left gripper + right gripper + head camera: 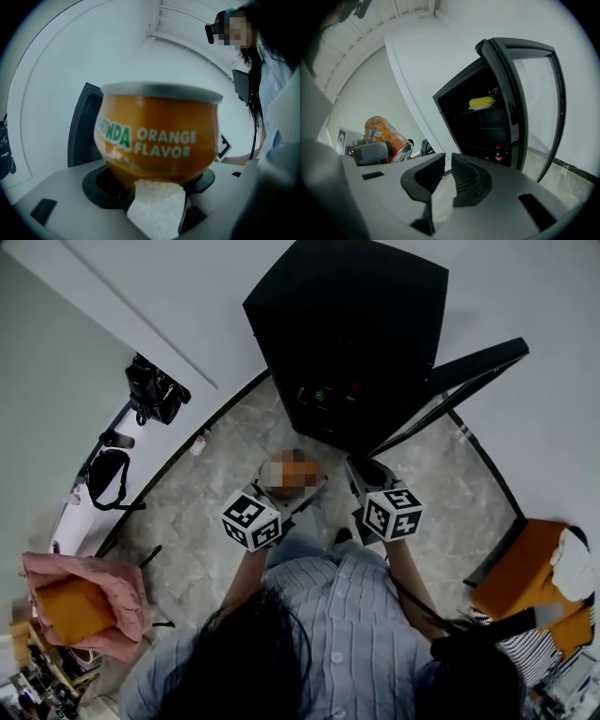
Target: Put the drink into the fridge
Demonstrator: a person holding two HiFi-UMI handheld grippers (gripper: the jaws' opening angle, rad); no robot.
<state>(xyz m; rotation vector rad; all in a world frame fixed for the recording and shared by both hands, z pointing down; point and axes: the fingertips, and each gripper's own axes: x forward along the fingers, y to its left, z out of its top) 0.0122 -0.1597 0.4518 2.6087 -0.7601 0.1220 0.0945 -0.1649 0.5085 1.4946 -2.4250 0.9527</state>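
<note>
The left gripper (157,185) is clamped on the can (159,133) — an orange-flavour drink, held in front of the person's chest, on the near side of the fridge (347,334) and not yet in it. The right gripper (446,176) sits just right of it, its jaws drawn almost together, with only a slit between them and nothing in it.

The black fridge stands at the far side against the white wall, its glass door (534,103) swung open to the right. Inside, a yellow thing (482,102) rests on an upper shelf, and a small red-capped bottle (498,154) stands low down. Marbled floor (206,512) lies between the grippers and the fridge.

At the far left a black bag (155,390) hangs by the wall — nearer on that side, a pink garment (89,596) is draped over a seat. At the near right lies orange cloth (525,568).
</note>
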